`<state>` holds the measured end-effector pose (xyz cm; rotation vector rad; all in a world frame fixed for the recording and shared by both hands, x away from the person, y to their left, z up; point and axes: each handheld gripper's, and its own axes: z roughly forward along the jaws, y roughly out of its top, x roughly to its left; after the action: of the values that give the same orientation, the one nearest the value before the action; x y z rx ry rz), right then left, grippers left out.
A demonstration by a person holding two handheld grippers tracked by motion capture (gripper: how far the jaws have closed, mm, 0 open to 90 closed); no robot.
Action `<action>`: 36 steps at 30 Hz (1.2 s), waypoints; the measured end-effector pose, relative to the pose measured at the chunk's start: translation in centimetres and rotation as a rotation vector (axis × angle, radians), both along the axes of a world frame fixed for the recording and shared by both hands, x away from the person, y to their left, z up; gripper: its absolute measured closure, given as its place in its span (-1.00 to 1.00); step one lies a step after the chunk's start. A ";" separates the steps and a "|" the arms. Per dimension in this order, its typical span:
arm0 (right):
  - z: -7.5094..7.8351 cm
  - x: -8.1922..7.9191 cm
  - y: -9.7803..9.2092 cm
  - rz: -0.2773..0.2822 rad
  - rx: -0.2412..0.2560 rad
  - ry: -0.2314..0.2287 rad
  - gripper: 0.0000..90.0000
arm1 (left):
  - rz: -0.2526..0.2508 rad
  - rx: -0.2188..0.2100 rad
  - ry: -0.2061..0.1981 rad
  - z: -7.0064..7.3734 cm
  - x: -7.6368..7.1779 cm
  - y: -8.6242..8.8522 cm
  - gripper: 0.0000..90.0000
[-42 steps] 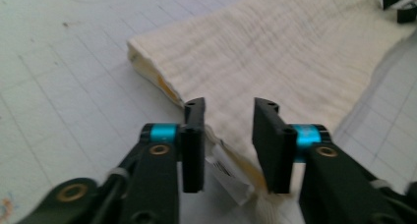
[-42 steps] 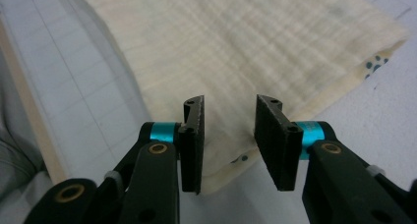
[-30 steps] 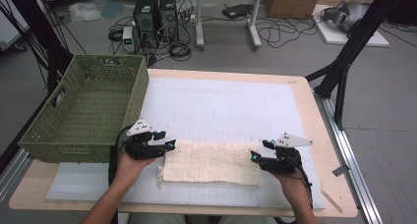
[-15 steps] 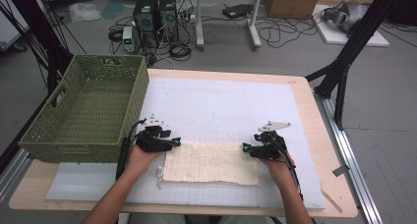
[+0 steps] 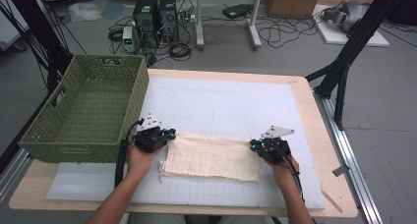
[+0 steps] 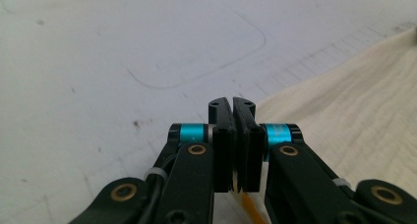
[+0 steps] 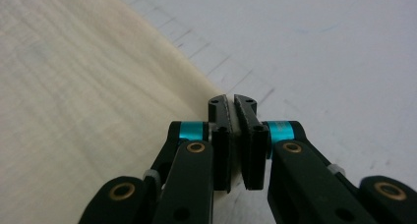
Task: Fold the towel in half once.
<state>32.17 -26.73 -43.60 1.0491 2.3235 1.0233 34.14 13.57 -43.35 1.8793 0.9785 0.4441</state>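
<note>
A cream cloth (image 5: 211,157) lies flat as a long rectangle on the white gridded mat (image 5: 221,101), near the front of the table. My left gripper (image 5: 169,135) sits at the cloth's far left corner, and in the left gripper view its jaws (image 6: 232,103) are pressed together with the cloth (image 6: 354,101) edge running in between them. My right gripper (image 5: 254,146) is at the far right corner. Its jaws (image 7: 232,100) are likewise pressed together, with a sliver of cloth (image 7: 74,86) pinched in them.
A green woven basket (image 5: 74,135) stands at the table's left, just beyond my left hand. The wooden table (image 5: 307,116) shows bare along the mat's right side. Black frame legs, cables and computer boxes are on the floor behind.
Both hands have slid forward to the cloth's far corners. The right gripper came in from the right side; the left shifted slightly right. The cloth has barely moved.
</note>
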 end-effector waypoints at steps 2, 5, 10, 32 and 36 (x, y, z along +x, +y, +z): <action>0.2 0.3 0.0 -0.019 0.002 -0.030 0.91 | 0.013 -0.002 -0.023 0.1 0.2 -0.1 0.92; 0.4 0.9 0.3 -0.033 -0.015 -0.070 0.90 | 0.053 -0.012 -0.035 0.1 0.6 -0.2 0.92; 0.0 2.1 1.2 -0.058 -0.050 -0.085 0.90 | 0.083 0.030 -0.016 -0.6 1.5 -0.4 0.92; 1.7 -1.1 0.2 -0.073 0.106 -0.062 0.06 | 0.013 -0.085 -0.005 0.4 -1.1 0.7 -0.49; 1.1 -2.5 0.7 0.038 0.068 -0.015 0.36 | -0.061 -0.053 -0.029 0.0 -2.4 0.4 -0.04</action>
<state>29.71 -26.00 -42.53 1.0223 2.3196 1.1285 31.77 14.00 -43.32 1.8452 0.9032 0.4050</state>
